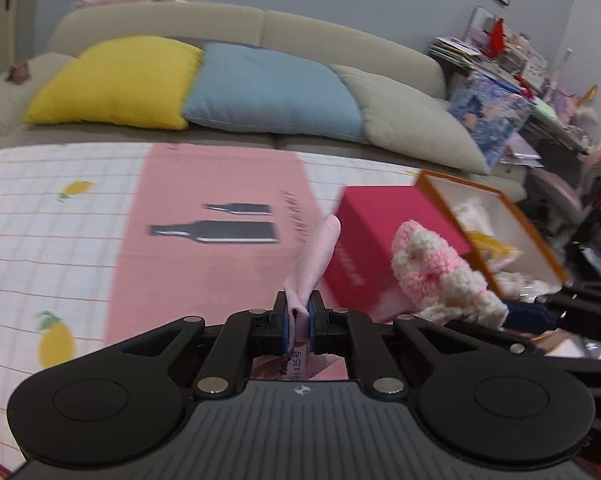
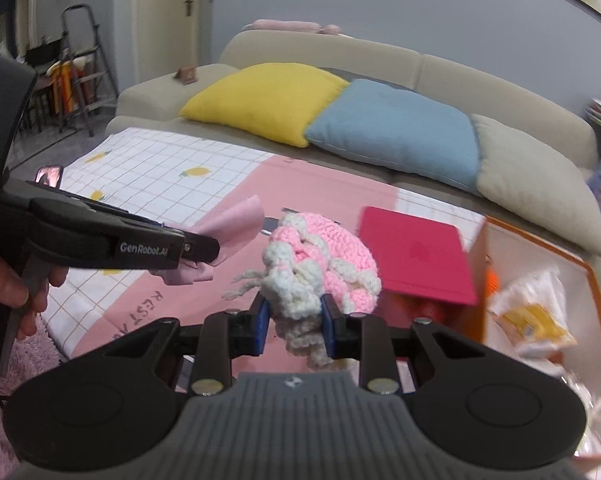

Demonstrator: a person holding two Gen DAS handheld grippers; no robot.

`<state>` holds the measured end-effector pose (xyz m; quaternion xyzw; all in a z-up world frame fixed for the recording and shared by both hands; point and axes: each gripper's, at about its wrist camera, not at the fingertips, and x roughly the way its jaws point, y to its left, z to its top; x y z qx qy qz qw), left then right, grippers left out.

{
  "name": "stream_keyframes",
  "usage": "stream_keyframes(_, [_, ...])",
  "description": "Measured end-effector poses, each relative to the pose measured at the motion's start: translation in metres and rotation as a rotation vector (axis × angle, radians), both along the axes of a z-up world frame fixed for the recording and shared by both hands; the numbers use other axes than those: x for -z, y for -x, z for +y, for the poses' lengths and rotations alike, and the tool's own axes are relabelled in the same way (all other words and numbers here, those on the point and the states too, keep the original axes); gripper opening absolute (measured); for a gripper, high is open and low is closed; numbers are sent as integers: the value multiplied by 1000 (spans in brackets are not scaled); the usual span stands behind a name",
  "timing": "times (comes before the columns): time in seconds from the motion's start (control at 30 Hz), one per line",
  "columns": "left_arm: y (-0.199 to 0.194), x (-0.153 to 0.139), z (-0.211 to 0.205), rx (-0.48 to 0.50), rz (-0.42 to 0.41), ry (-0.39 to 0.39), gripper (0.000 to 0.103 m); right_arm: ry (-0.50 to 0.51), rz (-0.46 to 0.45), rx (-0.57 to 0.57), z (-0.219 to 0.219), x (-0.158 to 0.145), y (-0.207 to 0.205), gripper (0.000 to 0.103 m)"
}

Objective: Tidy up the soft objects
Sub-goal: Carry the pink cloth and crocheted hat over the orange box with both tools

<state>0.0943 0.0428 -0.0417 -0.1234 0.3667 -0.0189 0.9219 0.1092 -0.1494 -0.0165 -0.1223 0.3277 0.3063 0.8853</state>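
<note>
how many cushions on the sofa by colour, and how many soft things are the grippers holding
yellow cushion: 1
blue cushion: 1
grey cushion: 1
pink cloth, clamped in the left gripper: 1
pink and white crochet piece, clamped in the right gripper: 1
total: 3 cushions, 2 held soft things, 5 in all

Pink-and-cream crochet piece [image 2: 320, 264], pale pink cloth [image 1: 314, 256]

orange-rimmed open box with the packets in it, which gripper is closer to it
Right. The right gripper, shut on the pink-and-white crocheted piece, sits just left of the orange-rimmed open box. The left gripper, clamping a pale pink cloth, is farther left.
</note>
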Motion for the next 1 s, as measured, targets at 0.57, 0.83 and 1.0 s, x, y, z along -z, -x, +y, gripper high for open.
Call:
stream_keyframes(0.57, [-64,-44,-128,363,-69,-60,9,-56,-34,376,-147,-39,-45,26])
stream_keyframes(0.83, [-108,-42,-180,519,-24,-44,9,-79,96,441,-202,-35,-81,26])
stream_keyframes(1.0, [-119,-22,-213,609,57,-141,9,-91,224,455,-215,-10,-95,26])
